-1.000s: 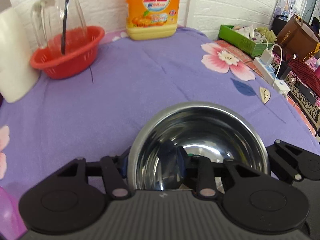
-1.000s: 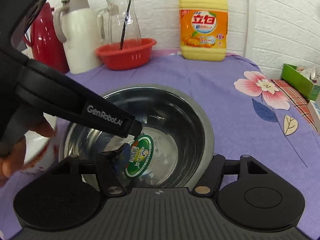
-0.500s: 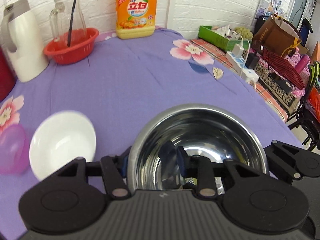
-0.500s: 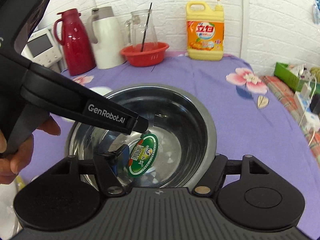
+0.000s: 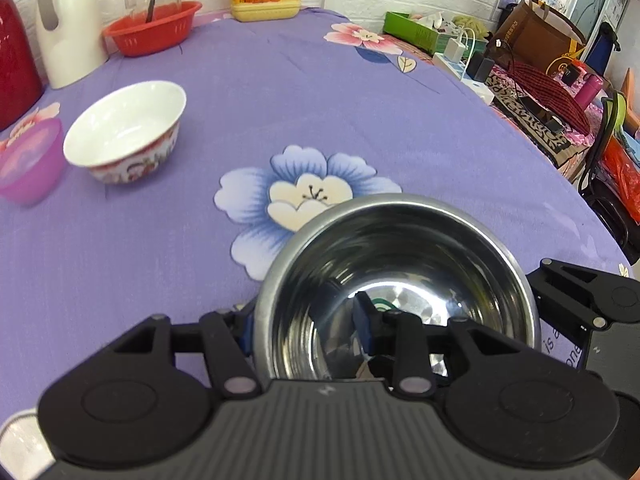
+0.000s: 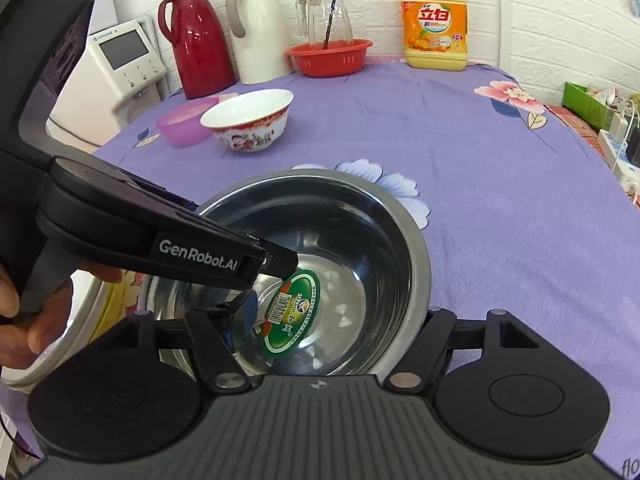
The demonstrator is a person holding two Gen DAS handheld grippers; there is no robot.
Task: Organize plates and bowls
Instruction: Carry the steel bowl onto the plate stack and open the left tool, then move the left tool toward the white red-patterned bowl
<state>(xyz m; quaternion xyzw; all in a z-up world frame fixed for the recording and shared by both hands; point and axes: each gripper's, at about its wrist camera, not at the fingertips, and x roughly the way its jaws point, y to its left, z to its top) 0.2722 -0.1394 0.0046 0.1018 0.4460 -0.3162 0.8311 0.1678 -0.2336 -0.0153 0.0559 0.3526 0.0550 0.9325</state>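
Note:
A steel bowl (image 5: 400,264) with a green sticker inside (image 6: 290,312) is held over the purple tablecloth. My left gripper (image 5: 306,326) is shut on its near-left rim, one finger inside and one outside. My right gripper (image 6: 328,328) straddles the bowl's rim (image 6: 416,248) on the other side, one finger inside and one outside; whether its pads press the metal is unclear. A white bowl with red pattern (image 5: 124,132) (image 6: 248,124) stands upright at the left, next to a pink plastic bowl (image 5: 28,164) (image 6: 186,122).
A red basket (image 6: 328,56) holding a glass jug, a white flask (image 6: 256,28), a red flask (image 6: 196,36) and a yellow detergent bottle (image 6: 434,20) line the back. A power strip and bags (image 5: 520,76) lie at the right edge. A plate edge (image 6: 72,344) shows lower left.
Both grippers have drawn the steel bowl back toward the near edge; the white and pink bowls now lie farther ahead at the left. Both grips look unchanged.

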